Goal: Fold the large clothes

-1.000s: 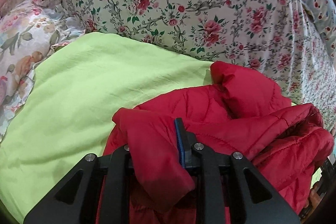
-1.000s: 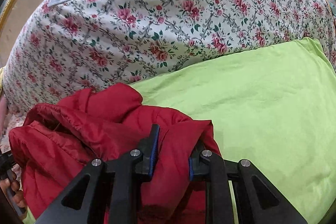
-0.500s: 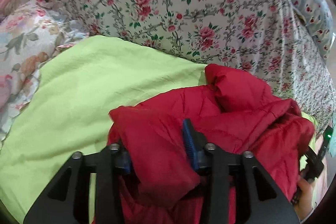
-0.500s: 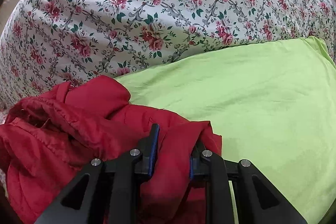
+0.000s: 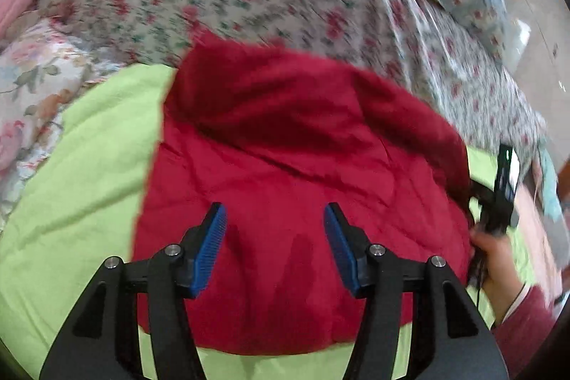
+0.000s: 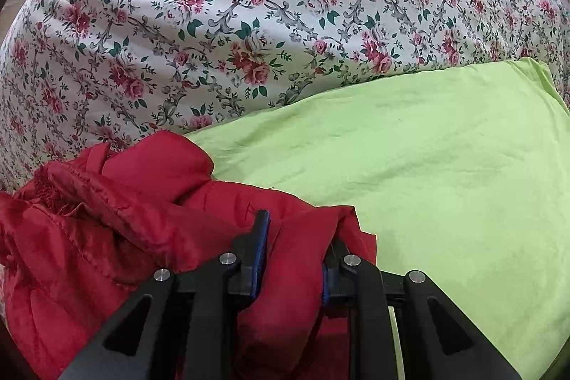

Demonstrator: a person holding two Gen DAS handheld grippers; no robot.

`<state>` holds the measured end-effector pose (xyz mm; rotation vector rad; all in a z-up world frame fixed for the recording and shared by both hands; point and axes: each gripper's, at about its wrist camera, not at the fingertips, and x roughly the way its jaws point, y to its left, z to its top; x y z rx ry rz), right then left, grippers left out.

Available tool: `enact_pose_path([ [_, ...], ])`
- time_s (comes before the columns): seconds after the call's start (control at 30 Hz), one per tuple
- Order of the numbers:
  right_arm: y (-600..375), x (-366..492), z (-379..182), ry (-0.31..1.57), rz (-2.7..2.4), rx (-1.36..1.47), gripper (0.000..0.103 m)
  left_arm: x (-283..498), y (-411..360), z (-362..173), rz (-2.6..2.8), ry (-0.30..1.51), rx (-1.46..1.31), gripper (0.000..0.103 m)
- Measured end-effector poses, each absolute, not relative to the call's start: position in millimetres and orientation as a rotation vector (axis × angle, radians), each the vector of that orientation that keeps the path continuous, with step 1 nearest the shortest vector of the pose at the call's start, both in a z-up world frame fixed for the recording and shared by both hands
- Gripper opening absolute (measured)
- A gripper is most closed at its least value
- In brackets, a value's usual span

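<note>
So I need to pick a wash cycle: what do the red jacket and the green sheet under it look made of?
Red jacket: likely padded nylon or polyester; slight sheen, puffy stitched panels. Green sheet: matte woven cloth, perhaps cotton; fine soft creases, no shine.

Both grippers, the left gripper (image 5: 276,239) and the right gripper (image 6: 294,253), were built of black angular linkages fastened with silver round-headed screws and faced with ribbed blue pads (image 5: 210,246); a dark red sleeve (image 5: 525,330) with a pale inner cuff was worn
</note>
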<state>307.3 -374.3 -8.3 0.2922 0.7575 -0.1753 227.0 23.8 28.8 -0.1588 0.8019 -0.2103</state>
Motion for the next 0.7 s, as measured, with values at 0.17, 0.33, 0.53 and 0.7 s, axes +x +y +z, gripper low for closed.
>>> enact_pose_path([
  [0.17, -376.5, 305.3, -6.0, 0.757, -0.173, 0.312, 0.022, 243.2, 2.5, 2.5, -0.142, 0.834, -0.045, 0.057],
  [0.33, -373.3, 287.8, 12.7, 0.703, -0.16, 0.322, 0.042, 259.2, 1.7, -6.2, -0.094, 0.847, -0.012, 0.061],
  [0.53, -368.6, 231.7, 53.3, 0.554, -0.105, 0.346, 0.065, 266.2, 4.5, -8.5, -0.074, 0.846, -0.018, 0.062],
  [0.7, -326.0, 216.9, 45.6, 0.672, 0.119, 0.242, 0.071, 267.9, 2.6, -14.3, -0.058, 0.84, -0.012, 0.063],
])
